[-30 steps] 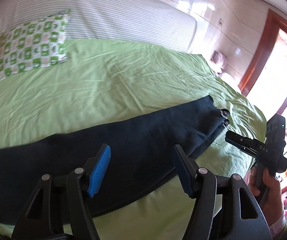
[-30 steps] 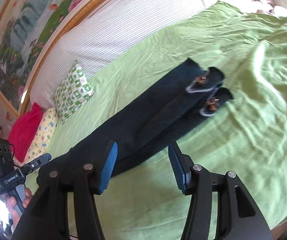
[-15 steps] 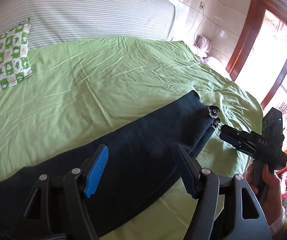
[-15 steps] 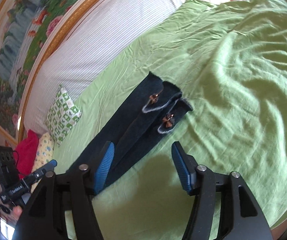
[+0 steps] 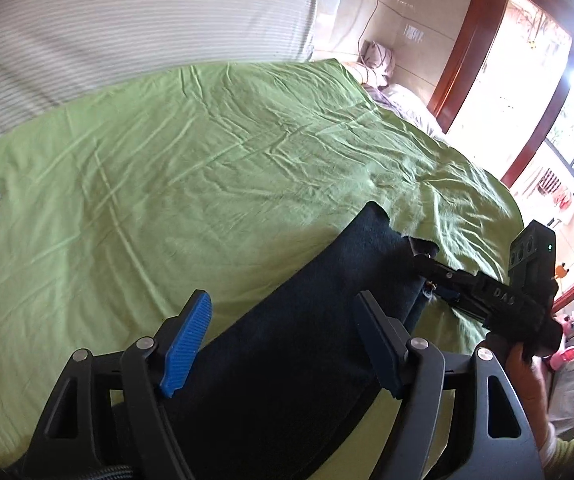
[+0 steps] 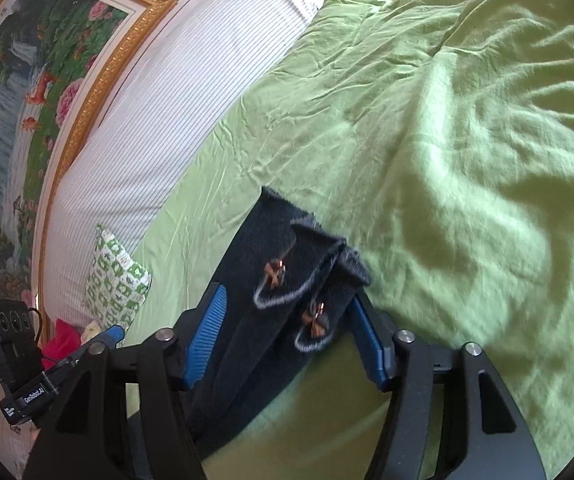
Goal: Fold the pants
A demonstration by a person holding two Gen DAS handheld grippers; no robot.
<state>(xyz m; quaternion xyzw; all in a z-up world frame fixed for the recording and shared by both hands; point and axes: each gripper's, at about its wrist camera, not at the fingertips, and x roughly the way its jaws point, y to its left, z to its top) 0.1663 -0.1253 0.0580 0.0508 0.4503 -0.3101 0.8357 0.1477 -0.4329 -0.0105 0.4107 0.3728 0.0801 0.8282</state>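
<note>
Because the dark navy pants (image 6: 247, 344) lie stretched lengthwise on the green bedsheet (image 6: 467, 160) with one leg stacked over the other, the first lengthwise fold looks done and the cuffs are the natural place to take hold for the next one. Both cuffs (image 6: 307, 292), each trimmed with a grey edge and a small copper-coloured bow, sit side by side near the bed's edge, and the right tool (image 6: 287, 340) straddles them with its blue-padded fingers (image 6: 207, 336) spread on either side of the fabric, not yet closed. That wide stance seems chosen so both layers can be caught in one pinch.

Seen from the left wrist, the left tool (image 5: 283, 348) hangs over the middle of the legs (image 5: 307, 352), its fingers (image 5: 185, 348) also apart and holding nothing; whether the pads touch the cloth I cannot tell. It probably waits there to pin or mark the fold line while the cuffs are carried toward the waist, which lies out of view.

A green-and-white patterned pillow (image 6: 117, 280) rests against the striped headboard (image 6: 167, 112), well apart from the pants, under a gold-framed painting (image 6: 39, 92).
</note>
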